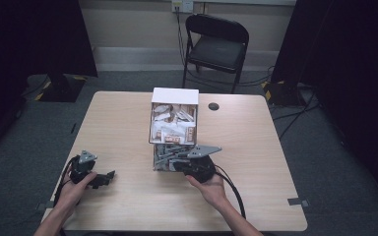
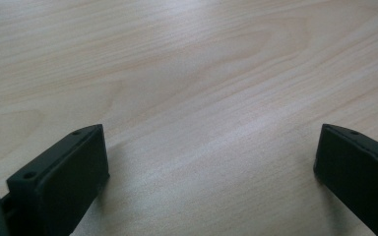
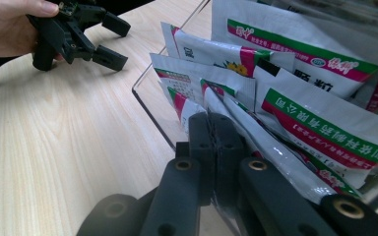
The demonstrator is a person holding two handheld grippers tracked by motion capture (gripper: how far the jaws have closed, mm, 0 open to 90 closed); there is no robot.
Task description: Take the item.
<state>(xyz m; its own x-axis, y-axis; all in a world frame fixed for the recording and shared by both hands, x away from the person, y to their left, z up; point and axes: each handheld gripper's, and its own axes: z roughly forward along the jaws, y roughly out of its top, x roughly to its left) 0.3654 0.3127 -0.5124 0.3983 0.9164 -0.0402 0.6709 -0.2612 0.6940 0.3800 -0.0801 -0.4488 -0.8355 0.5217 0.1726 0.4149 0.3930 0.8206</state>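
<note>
Wooden surface (image 1: 128, 128) under splayed left tool (image 2: 211, 162); right tool (image 3: 211, 147) clenched on sachet (image 3: 256, 137) in clear box (image 3: 152, 105).

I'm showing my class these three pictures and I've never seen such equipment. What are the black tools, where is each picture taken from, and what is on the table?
A person holds a handheld gripper in each hand. One picture looks down from above the wooden table; the others come from cameras riding on each gripper. The left gripper rests on bare wood, jaws wide apart, holding nothing. The right gripper has its jaws pressed together at the edge of a clear box packed with printed sachets; whether they pinch a sachet is unclear. A white box sits behind.
</note>
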